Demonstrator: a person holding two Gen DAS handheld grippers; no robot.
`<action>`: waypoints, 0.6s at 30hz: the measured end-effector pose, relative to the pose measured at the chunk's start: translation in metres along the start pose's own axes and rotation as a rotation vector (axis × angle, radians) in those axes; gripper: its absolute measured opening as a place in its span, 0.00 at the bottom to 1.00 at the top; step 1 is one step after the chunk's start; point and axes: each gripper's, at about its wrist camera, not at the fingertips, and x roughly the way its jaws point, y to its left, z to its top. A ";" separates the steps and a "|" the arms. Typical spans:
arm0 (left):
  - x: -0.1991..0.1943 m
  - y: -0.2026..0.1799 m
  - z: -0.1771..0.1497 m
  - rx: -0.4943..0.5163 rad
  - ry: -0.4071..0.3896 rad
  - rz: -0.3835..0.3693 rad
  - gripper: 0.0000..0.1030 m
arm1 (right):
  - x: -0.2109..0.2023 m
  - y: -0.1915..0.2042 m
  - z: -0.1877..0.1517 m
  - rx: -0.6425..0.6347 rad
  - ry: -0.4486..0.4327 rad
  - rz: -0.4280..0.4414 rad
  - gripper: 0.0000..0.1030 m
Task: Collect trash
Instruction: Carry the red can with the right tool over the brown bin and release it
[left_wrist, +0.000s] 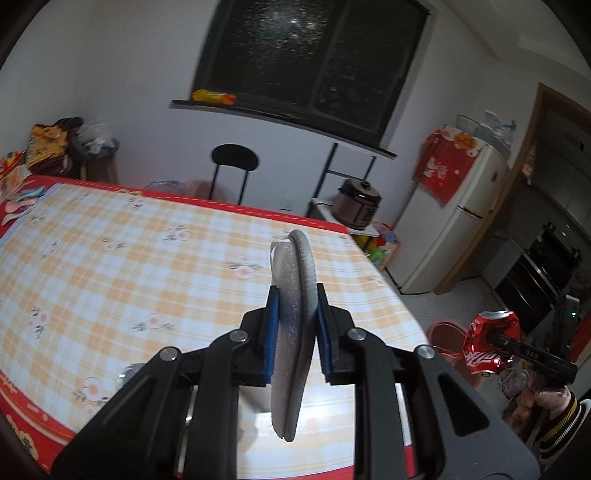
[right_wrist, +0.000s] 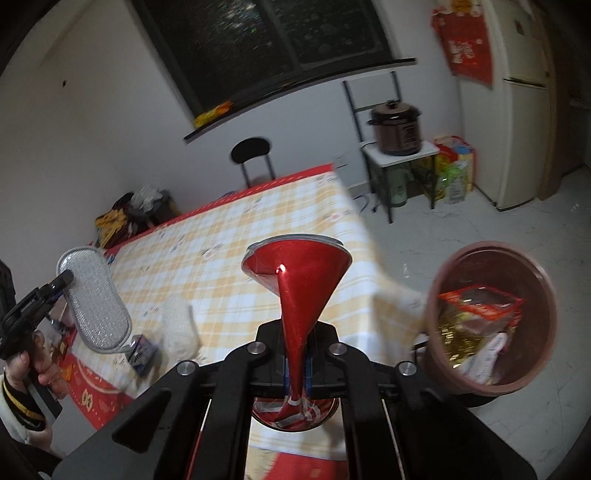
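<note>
Trash is held in both tools above the counter (left_wrist: 110, 236), which wears a yellow-and-white checked cloth with a red border. In the left wrist view, the left tool (left_wrist: 294, 325) is clamped on a flat grey slipper (left_wrist: 293, 302), seen edge-on at the centre of the frame, with its blue pads pressing both faces. The same slipper (right_wrist: 94, 299) shows broadside at the left edge of the right wrist view, gripped by the black left tool (right_wrist: 61, 280), with a hand (right_wrist: 37, 365) in a striped cuff on the handle below it.

In the right wrist view, the right tool (right_wrist: 296, 354) is pinched tight on a crushed red can (right_wrist: 297, 280); the squeezed waist sits between the jaws and the can's end flares wide above them at mid-frame. The can (left_wrist: 489, 341) also appears at the lower right of the left wrist view, held by the right tool (left_wrist: 496, 338).

A reddish-brown bin (right_wrist: 491, 325) stands on the pale floor at the right of the right wrist view, beside the counter's corner, with wrappers (right_wrist: 476, 321) inside. Small packets (right_wrist: 142, 349) lie on the counter at the lower left.
</note>
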 end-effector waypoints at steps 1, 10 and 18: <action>0.003 -0.012 0.000 0.009 0.002 -0.011 0.21 | -0.005 -0.011 0.001 0.012 -0.010 -0.011 0.06; 0.029 -0.085 -0.002 0.053 0.028 -0.044 0.21 | -0.040 -0.129 0.012 0.125 -0.063 -0.175 0.06; 0.047 -0.123 -0.009 0.066 0.044 -0.030 0.21 | -0.022 -0.187 0.017 0.160 -0.006 -0.235 0.06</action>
